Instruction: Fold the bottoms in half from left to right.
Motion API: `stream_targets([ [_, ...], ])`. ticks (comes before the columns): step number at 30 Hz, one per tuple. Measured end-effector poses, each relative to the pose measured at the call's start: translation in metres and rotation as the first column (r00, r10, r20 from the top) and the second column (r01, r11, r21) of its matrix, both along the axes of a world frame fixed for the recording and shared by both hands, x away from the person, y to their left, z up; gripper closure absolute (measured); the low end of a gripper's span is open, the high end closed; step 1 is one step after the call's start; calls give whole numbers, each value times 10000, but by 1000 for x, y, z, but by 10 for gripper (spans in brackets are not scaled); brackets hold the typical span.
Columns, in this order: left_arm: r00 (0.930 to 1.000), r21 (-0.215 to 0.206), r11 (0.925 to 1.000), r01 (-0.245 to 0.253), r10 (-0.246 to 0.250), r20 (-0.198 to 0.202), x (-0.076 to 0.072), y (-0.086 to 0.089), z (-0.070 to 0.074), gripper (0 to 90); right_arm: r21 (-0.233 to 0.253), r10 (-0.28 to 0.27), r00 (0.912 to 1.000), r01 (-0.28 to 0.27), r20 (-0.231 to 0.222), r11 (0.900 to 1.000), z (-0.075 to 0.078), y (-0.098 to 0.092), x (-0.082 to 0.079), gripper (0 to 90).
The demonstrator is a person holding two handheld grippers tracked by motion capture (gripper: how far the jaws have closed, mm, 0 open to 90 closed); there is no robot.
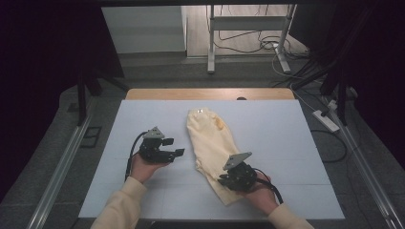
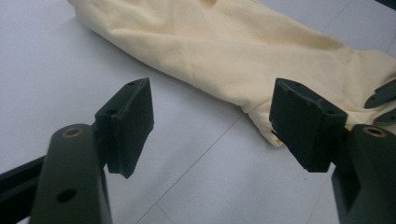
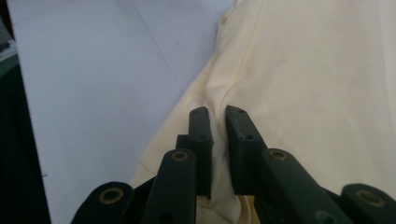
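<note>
A pale yellow folded garment (image 1: 210, 143) lies lengthwise on the white table top (image 1: 267, 133), its far end near the middle back. My right gripper (image 1: 228, 175) sits on its near end, jaws pinched together on a ridge of the cloth (image 3: 218, 122). In the right gripper view the garment (image 3: 317, 84) spreads ahead of those jaws. My left gripper (image 1: 173, 147) hovers left of the garment, open, nothing between its fingers. In the left gripper view the left gripper (image 2: 212, 123) faces the garment's edge (image 2: 224, 51), a short way off.
The white surface covers a wooden table whose bare edge (image 1: 210, 93) shows at the back. Metal rails run along both sides, and a power strip (image 1: 325, 120) lies on the floor at the right. A stand's legs (image 1: 248, 43) and cables lie beyond the table.
</note>
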State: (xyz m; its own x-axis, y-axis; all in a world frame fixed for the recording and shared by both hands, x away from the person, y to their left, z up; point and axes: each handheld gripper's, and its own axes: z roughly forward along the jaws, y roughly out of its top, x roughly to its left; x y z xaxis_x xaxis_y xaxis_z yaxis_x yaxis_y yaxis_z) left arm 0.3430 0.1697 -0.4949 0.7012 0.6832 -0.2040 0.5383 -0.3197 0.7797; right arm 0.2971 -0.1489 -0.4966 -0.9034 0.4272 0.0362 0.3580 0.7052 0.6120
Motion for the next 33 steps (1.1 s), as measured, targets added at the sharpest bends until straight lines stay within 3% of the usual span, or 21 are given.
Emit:
stream_targets([
  [4,10000,-1,10000,4,-4,12,0,0,0,300,692,275,9996,-278,44,9972,8,0,-4,811],
  [9,10000,-14,10000,-2,2,2,0,1,0,295,610,667,9978,-668,31,9959,4,9,-10,790],
  [14,10000,-13,10000,3,-3,17,0,1,0,290,577,853,9964,-851,-5,9947,-1,9,-9,696],
  [17,10000,-30,10000,-35,35,35,0,2,0,288,691,802,9967,-809,134,9943,4,6,-8,577],
  [20,10000,-23,10000,-58,58,35,0,2,1,287,962,348,9985,-388,426,9946,11,-3,-5,484],
  [24,9999,-34,9999,-101,101,37,0,2,1,284,1340,-449,9966,353,692,9904,20,-20,3,424],
  [33,10000,-78,9999,-74,74,-4,0,3,1,279,1727,-1702,9834,1572,628,9723,27,-52,20,397],
])
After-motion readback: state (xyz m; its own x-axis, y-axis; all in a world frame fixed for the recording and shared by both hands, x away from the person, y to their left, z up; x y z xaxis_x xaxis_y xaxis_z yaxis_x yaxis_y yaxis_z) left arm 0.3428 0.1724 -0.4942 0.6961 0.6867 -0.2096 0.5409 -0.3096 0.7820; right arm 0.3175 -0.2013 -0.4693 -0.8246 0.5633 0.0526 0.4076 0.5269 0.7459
